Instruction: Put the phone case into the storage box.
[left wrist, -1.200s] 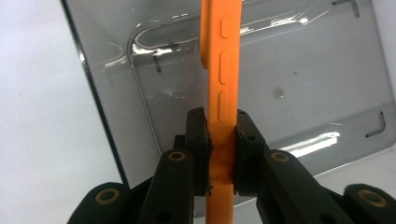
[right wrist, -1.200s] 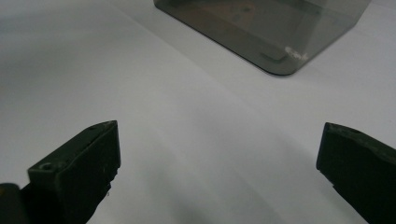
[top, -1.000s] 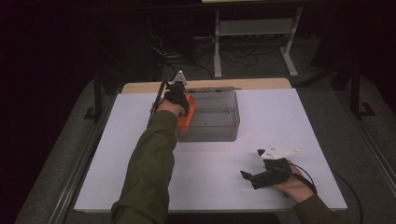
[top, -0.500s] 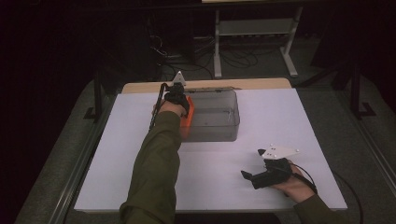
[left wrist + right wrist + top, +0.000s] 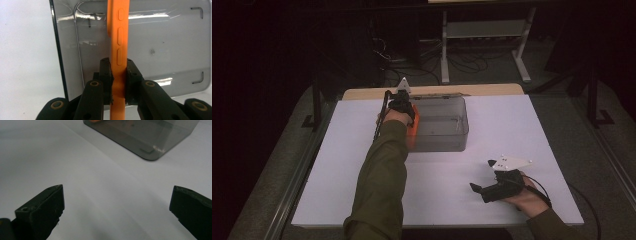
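Observation:
An orange phone case (image 5: 119, 42) is pinched edge-on between the pads of my left gripper (image 5: 118, 75), with its side buttons facing the camera. It hangs over the inside of a clear grey plastic box (image 5: 162, 45). From the high view, the left gripper (image 5: 402, 102) is at the left end of the box (image 5: 442, 125), and the orange case (image 5: 413, 131) shows beside the hand. My right gripper (image 5: 484, 190) rests low near the table's front right, and its jaws (image 5: 117, 207) stand wide apart over bare white table.
The box sits at the back middle of the white table (image 5: 337, 170). One of its corners (image 5: 150, 152) lies ahead of the right gripper. A metal stand (image 5: 482, 30) and cables are on the dark floor beyond the table.

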A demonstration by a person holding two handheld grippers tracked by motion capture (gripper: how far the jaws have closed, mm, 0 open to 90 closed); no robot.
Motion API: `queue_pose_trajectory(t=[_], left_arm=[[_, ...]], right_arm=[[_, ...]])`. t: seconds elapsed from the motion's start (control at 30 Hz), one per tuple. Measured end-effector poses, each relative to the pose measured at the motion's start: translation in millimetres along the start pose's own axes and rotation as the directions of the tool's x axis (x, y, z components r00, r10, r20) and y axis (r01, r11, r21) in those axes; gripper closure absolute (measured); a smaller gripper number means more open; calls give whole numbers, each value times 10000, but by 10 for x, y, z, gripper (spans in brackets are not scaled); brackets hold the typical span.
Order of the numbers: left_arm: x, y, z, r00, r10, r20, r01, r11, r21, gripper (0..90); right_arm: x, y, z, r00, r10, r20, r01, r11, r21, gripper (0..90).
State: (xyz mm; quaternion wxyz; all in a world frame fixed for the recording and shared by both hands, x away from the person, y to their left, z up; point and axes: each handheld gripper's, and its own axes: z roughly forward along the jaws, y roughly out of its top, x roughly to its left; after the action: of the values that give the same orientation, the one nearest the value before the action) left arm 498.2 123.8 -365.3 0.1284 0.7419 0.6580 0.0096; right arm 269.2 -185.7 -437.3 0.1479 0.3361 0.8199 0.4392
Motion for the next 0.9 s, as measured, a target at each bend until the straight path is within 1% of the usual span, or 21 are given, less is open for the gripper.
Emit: queue_pose_trajectory(t=[0.43, 0.67, 0.7, 0.9], left_arm=[[5, -7, 20, 9999, -140, -46, 141, 9998, 132, 787], [1, -9, 17, 9995, -245, -191, 248, 9996, 129, 784], [-1, -9, 16, 9996, -200, -212, 203, 9997, 156, 783], [-1, -10, 6, 9995, -226, -234, 230, 9996, 165, 775]], right_arm=[[-1, -1, 1, 10000, -12, -10, 12, 10000, 13, 0], [-4, -2, 0, 10000, -22, -17, 22, 10000, 14, 0], [-4, -2, 0, 10000, -21, -15, 21, 10000, 15, 0], [-6, -2, -1, 10000, -24, -13, 24, 10000, 11, 0]])
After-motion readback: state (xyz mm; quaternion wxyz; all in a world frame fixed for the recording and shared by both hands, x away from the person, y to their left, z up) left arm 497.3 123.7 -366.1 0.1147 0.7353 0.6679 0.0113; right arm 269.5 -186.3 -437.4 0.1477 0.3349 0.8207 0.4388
